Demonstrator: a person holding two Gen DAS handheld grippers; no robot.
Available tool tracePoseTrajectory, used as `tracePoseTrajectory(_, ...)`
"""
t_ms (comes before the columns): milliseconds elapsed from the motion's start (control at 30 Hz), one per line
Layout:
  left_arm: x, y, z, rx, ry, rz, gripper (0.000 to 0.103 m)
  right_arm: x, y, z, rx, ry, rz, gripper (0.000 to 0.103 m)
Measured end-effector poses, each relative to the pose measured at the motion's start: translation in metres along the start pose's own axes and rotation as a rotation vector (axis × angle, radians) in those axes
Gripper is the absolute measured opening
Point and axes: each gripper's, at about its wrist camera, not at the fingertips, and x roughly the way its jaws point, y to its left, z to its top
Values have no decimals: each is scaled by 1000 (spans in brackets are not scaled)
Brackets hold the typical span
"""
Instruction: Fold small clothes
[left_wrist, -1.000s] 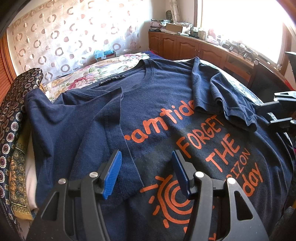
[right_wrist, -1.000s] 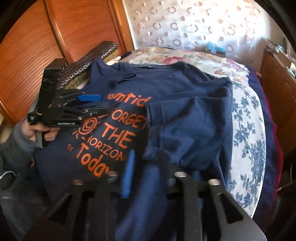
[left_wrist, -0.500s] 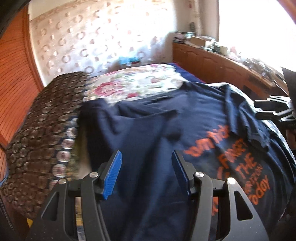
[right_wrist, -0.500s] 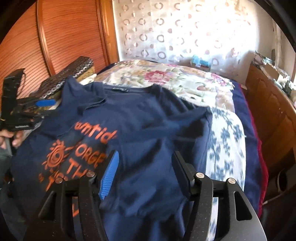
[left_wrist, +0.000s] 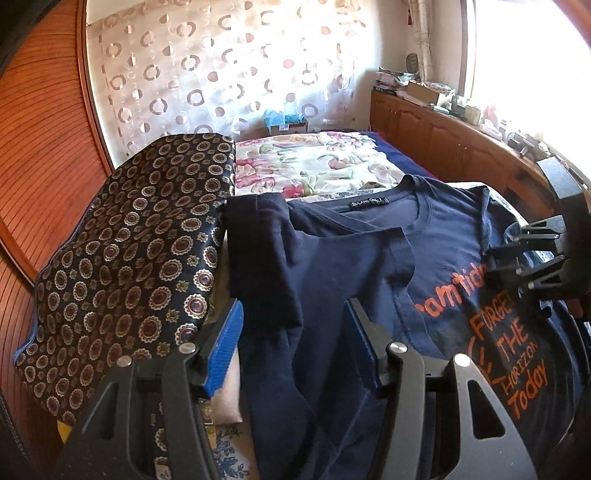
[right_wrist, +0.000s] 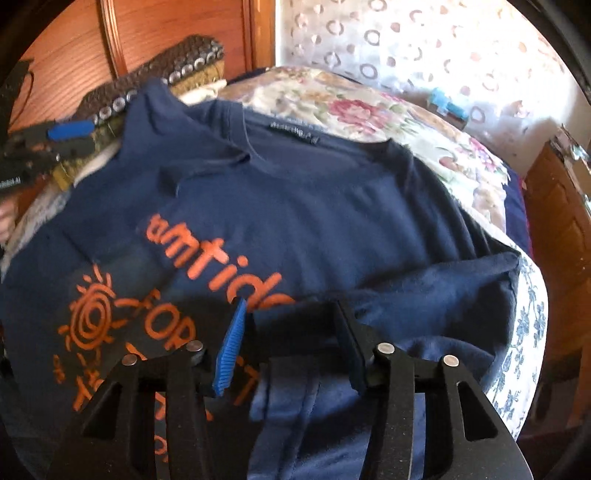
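Observation:
A navy T-shirt (left_wrist: 436, 236) with orange print lies face up on the bed, both sleeves folded inward. My left gripper (left_wrist: 293, 343) is open over the shirt's left folded edge, with cloth lying between its blue pads. My right gripper (right_wrist: 290, 345) is open over the folded right sleeve (right_wrist: 424, 295), with cloth between its fingers. The shirt (right_wrist: 303, 206) fills the right wrist view. The right gripper shows at the right edge of the left wrist view (left_wrist: 532, 254); the left gripper shows at the far left of the right wrist view (right_wrist: 55, 136).
A dark patterned cushion (left_wrist: 122, 258) lies against the shirt's left side. The floral bedspread (left_wrist: 314, 162) extends behind the collar. Wooden cabinets (left_wrist: 443, 133) run along the right, a wooden wardrobe (right_wrist: 166, 33) on the left.
Both grippers have come down and closer to the shirt's side edges. The left view has swung back rightward; the right gripper now straddles the folded sleeve.

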Motion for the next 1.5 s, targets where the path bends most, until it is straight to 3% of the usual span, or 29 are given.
tracePoseTrajectory(67,0,4,2,-3,-6,8,56,-2,1,-2,-15,-10,-16,13)
tracePoseTrajectory(100,-1,6,4,-5,-9,12,56,-3,2,-2,-18,-18,-26,9)
tracePoseTrajectory(200,-2,11,10,-16,-28,25,56,-11,-3,3,15,-87,0,7)
tracePoseTrajectory(267,-3,15,18,-23,-49,15,56,-19,-10,9,68,-163,62,8)
tracePoseTrajectory(333,-2,17,25,-20,-58,8,56,-23,-15,13,103,-203,96,11)
tracePoseTrajectory(367,0,17,28,-16,-58,8,56,-23,-16,16,101,-203,94,22)
tracePoseTrajectory(400,3,18,31,-10,-53,10,56,-23,-17,18,99,-203,85,46)
tracePoseTrajectory(467,7,19,37,2,-48,7,55,-25,-23,18,115,-214,56,65)
tracePoseTrajectory(567,17,16,43,24,-27,2,46,-30,-40,13,139,-223,11,65)
tracePoseTrajectory(733,38,11,50,57,32,52,46,-34,-80,-6,204,-223,-103,65)
tracePoseTrajectory(833,49,11,52,58,61,73,46,-29,-107,-17,244,-202,-198,71)
tracePoseTrajectory(933,58,11,53,59,82,70,46,-23,-132,-24,300,-185,-205,71)
tracePoseTrajectory(1100,64,12,54,72,82,68,6,-10,-148,-20,340,-169,-134,71)
tracePoseTrajectory(1267,47,15,60,49,22,46,2,5,-154,-7,338,-149,-113,72)
tracePoseTrajectory(1367,29,12,64,44,-35,29,1,10,-162,-3,343,-149,-136,71)
tracePoseTrajectory(1433,18,11,65,38,-61,18,1,9,-166,-2,352,-156,-133,63)
tracePoseTrajectory(1467,11,9,65,38,-80,5,1,9,-167,-1,353,-157,-133,53)
tracePoseTrajectory(1500,5,7,66,40,-97,-2,1,9,-169,-1,351,-157,-129,36)
